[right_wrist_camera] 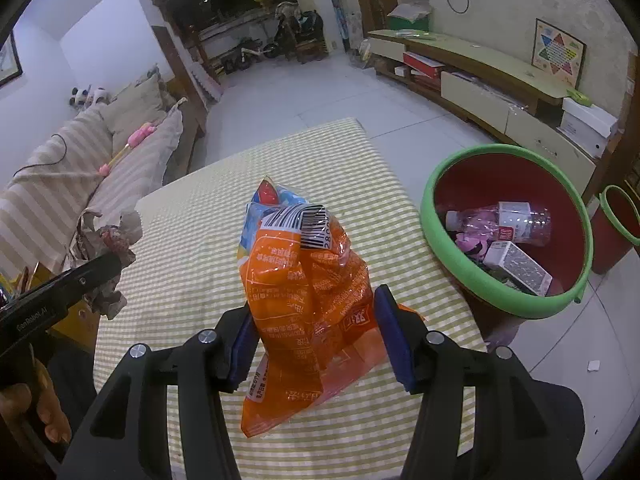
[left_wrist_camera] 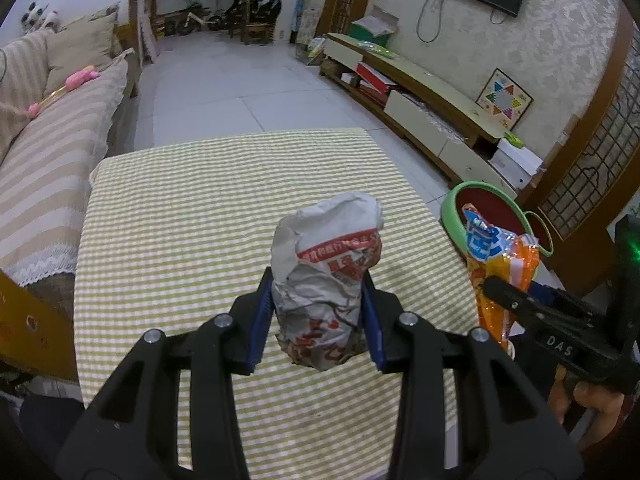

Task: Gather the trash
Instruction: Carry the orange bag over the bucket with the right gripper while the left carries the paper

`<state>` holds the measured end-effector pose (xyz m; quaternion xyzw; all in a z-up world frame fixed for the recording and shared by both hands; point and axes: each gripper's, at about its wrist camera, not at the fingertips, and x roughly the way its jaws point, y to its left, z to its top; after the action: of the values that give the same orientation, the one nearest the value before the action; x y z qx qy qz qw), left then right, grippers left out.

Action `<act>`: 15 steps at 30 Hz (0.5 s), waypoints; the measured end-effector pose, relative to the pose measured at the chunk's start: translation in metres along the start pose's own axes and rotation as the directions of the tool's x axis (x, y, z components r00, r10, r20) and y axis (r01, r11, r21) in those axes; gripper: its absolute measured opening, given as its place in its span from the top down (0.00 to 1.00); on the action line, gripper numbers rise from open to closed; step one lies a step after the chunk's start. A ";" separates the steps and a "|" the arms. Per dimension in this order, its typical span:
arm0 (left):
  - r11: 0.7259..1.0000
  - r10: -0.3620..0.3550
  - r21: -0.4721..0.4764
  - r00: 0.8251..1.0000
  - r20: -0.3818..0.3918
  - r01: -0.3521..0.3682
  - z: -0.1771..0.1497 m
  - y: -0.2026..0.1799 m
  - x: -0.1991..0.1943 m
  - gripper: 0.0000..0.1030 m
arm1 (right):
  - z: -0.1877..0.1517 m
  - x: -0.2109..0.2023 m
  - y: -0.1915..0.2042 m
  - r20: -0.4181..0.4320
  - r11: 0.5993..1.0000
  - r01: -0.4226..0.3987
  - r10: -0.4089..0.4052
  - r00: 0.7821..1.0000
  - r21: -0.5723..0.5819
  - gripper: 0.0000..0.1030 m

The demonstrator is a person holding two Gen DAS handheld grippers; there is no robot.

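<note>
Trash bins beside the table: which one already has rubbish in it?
The nearer, larger green-rimmed red bin, holding a plastic bottle and small box; the farther bin shows no contents.

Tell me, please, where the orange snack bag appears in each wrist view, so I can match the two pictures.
Left wrist view: orange snack bag at the right edge, in the right hand-held gripper.
Right wrist view: centre, clamped between the blue pads.
Shared landmark: the green-rimmed red bin beside the table.
</note>
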<state>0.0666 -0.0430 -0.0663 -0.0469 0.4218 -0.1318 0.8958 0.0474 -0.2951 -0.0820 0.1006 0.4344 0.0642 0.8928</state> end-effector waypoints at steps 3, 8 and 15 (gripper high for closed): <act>1.000 -0.011 0.022 1.000 0.005 0.011 0.005 -0.009 0.001 0.64 | 0.001 -0.004 -0.005 0.010 1.000 0.006 -0.006 1.000 0.014 0.48; 0.998 -0.029 0.055 0.999 0.016 0.028 0.011 -0.023 0.001 0.64 | 0.004 -0.010 -0.017 0.028 0.999 0.016 -0.017 0.999 0.034 0.48; 0.996 -0.045 0.082 0.999 0.007 0.044 0.014 -0.041 0.007 0.64 | 0.004 -0.017 -0.040 0.039 0.997 0.037 -0.040 0.998 0.074 0.48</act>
<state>0.0731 -0.0844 -0.0544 -0.0200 0.4111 -0.1687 0.8956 0.0409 -0.3375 -0.0761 0.1263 0.4202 0.0287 0.8982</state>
